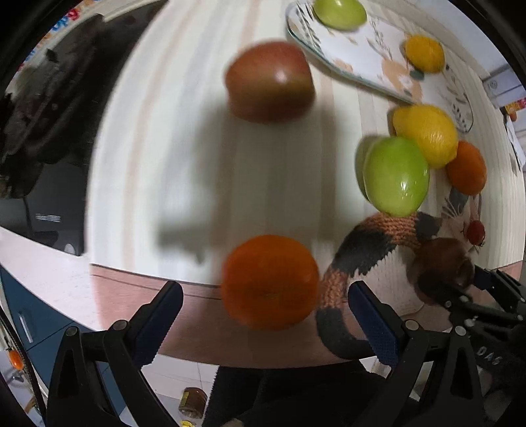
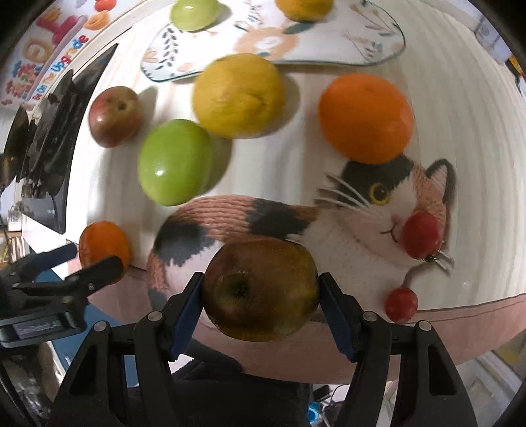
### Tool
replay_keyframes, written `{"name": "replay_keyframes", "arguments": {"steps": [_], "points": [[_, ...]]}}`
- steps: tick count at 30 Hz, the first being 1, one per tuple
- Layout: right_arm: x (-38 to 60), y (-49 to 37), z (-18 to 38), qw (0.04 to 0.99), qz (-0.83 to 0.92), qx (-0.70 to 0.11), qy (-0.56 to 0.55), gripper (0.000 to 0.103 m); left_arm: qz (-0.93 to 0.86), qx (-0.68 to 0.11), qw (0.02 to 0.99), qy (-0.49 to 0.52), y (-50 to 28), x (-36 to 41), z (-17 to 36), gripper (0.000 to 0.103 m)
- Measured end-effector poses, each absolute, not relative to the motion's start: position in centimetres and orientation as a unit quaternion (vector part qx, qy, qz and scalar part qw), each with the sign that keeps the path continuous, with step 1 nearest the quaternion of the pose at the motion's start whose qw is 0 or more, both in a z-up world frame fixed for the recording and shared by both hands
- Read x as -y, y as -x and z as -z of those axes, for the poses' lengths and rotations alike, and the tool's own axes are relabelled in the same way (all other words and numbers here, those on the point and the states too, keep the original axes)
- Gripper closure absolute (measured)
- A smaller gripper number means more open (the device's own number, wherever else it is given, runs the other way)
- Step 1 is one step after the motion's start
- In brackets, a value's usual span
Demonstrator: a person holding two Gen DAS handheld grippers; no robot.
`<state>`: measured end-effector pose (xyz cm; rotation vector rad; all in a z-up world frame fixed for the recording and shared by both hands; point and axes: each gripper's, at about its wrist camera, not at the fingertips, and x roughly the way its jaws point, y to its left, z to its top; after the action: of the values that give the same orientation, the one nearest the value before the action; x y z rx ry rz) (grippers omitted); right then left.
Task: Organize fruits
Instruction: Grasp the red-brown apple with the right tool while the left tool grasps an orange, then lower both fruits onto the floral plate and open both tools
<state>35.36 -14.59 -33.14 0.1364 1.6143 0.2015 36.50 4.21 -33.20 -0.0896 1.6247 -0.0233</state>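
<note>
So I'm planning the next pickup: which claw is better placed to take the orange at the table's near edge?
Left. The left claw is open with the orange right between its fingers, while the right claw is already shut on a brownish apple.

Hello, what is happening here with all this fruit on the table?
A person sorts fruit with two handheld grippers. The right gripper has its jaws shut on a brownish apple. The left gripper is open around an orange at the table edge. A green apple and a lemon already lie on the plate.

a home: cat-print tablecloth (image 2: 361, 230), patterned plate (image 2: 328, 49).
</note>
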Motion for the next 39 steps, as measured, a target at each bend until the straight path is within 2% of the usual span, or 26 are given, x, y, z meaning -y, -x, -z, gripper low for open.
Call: {"name": "replay_keyframes", "arguments": {"steps": [1, 3, 4, 6, 8, 10, 29, 34, 39], "points": [[15.0, -35.3, 33.4, 0.682, -0.092, -0.722, -0.070, 0.032, 0.013, -0.730, 0.682, 0.047, -36.5, -4.1, 33.7, 0.000], [15.5, -35.3, 33.3, 0.684, -0.094, -0.719, -0.079, 0.032, 0.022, -0.730, 0.679, 0.069, -36.6, -4.1, 34.4, 0.008], [15.8, -35.4, 33.5, 0.683, -0.093, -0.719, -0.083, 0.032, 0.023, -0.729, 0.680, 0.074, -36.6, -4.1, 34.5, 0.016], [16.4, -35.4, 33.5, 0.682, -0.091, -0.720, -0.092, 0.032, 0.017, -0.725, 0.685, 0.066, -36.6, -4.1, 34.6, 0.020], [17.1, -35.4, 33.5, 0.680, -0.089, -0.721, -0.100, 0.031, 0.011, -0.718, 0.693, 0.062, -36.6, -4.4, 34.4, 0.033], [17.4, -35.7, 33.5, 0.677, -0.088, -0.722, -0.106, 0.031, 0.006, -0.716, 0.696, 0.062, -36.7, -4.9, 34.3, 0.039], [15.5, -36.6, 33.5, 0.680, -0.091, -0.724, -0.066, 0.032, 0.022, -0.716, 0.697, 0.033, -35.8, -4.6, 33.9, 0.040], [16.2, -37.3, 31.9, 0.691, -0.092, -0.711, -0.096, 0.032, 0.039, -0.697, 0.715, 0.040, -36.7, -3.2, 30.8, 0.040], [17.2, -39.7, 27.8, 0.716, -0.104, -0.677, -0.133, 0.032, 0.074, -0.660, 0.746, 0.050, -39.7, -1.1, 25.4, 0.040]]}}
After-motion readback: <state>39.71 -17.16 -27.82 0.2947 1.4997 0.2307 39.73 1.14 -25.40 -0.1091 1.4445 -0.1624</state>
